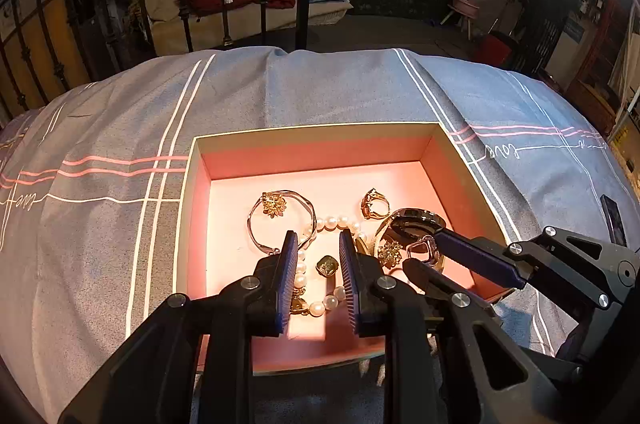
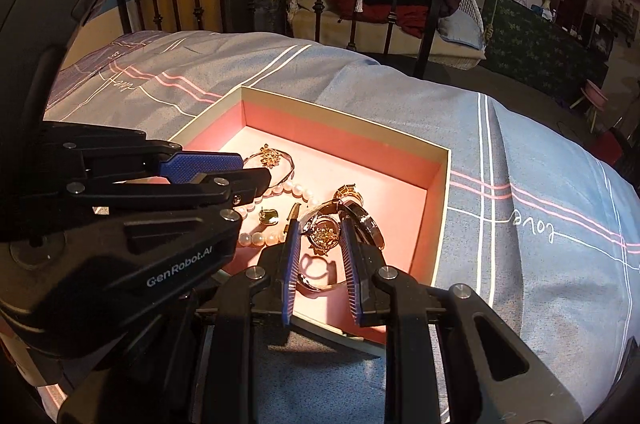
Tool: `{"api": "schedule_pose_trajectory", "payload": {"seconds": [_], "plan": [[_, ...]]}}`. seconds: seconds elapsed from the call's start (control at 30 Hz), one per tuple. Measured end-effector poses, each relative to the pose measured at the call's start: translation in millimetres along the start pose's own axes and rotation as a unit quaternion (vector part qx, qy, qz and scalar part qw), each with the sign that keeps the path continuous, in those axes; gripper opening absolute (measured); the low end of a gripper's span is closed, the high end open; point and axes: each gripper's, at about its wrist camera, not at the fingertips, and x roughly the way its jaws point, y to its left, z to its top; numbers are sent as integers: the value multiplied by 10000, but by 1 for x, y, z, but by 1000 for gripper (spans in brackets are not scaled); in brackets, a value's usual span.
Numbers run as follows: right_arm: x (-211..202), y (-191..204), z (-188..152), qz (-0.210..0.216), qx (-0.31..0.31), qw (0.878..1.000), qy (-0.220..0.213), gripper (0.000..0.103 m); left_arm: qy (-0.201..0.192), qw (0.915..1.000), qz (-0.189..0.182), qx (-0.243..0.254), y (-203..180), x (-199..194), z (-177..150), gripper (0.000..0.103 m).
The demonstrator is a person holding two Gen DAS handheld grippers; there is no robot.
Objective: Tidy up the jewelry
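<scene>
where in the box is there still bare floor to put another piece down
Bare pink floor runs along the far wall of the box, beyond the silver bangle and gold ring, and down the left wall beside the bangle. The near right corner is crowded: watch, flower pieces and pearl strand bunch there, with both grippers, left gripper, right gripper, over them.

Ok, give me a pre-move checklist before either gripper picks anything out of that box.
1. Left gripper open: ok, gap between fingers.
2. Left gripper centred over green stone earring: ok.
3. Right gripper open: ok.
4. Right gripper empty: cannot tell; gold flower piece lies between its fingers.
5. Pearl bracelet clear of the left fingers: not ok, it curls around them.
6. Box flat on bedspread: ok.
</scene>
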Motion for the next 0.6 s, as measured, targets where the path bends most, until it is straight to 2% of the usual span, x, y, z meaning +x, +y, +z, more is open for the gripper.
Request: {"api": "schedule_pose_trajectory", "payload": {"seconds": [0.03,0.07,0.1,0.13,0.17,0.2,0.3,0.37,0.4,0.43,0.5,0.6], "plan": [[0,0,0,20,-8,10000,6,23,8,10000,18,11,-1,0,0,25],[0,1,0,2,-23,10000,31,23,-5,10000,71,2,-1,0,1,34],[-1,1,0,5,-29,10000,38,32,-18,9999,118,-24,0,-1,1,51],[-2,2,-1,-36,-33,10000,-1,43,-59,9999,124,-60,1,-4,2,57],[-5,2,-1,-79,-35,9999,-53,49,-106,9999,85,-81,2,-7,3,61],[-8,2,-1,-102,-34,9999,-108,55,-146,9998,76,-77,2,-11,4,62],[-16,3,-2,-123,-2,9997,-189,56,-324,9993,163,-22,1,-25,3,65],[-26,6,-5,-145,8,9994,-329,73,-497,9987,118,-11,1,-40,0,68],[-33,8,-8,-176,12,9989,-433,89,-625,9980,91,-36,1,-51,-3,71],[-40,9,-13,-166,18,9985,-518,95,-772,9970,46,-70,2,-63,-7,73],[-53,12,-24,-194,28,9977,-655,95,-1114,9937,-53,-118,4,-89,-18,79],[-77,14,-42,-619,122,9922,-1080,97,-1637,9862,-158,-174,7,-127,-39,89]]}}
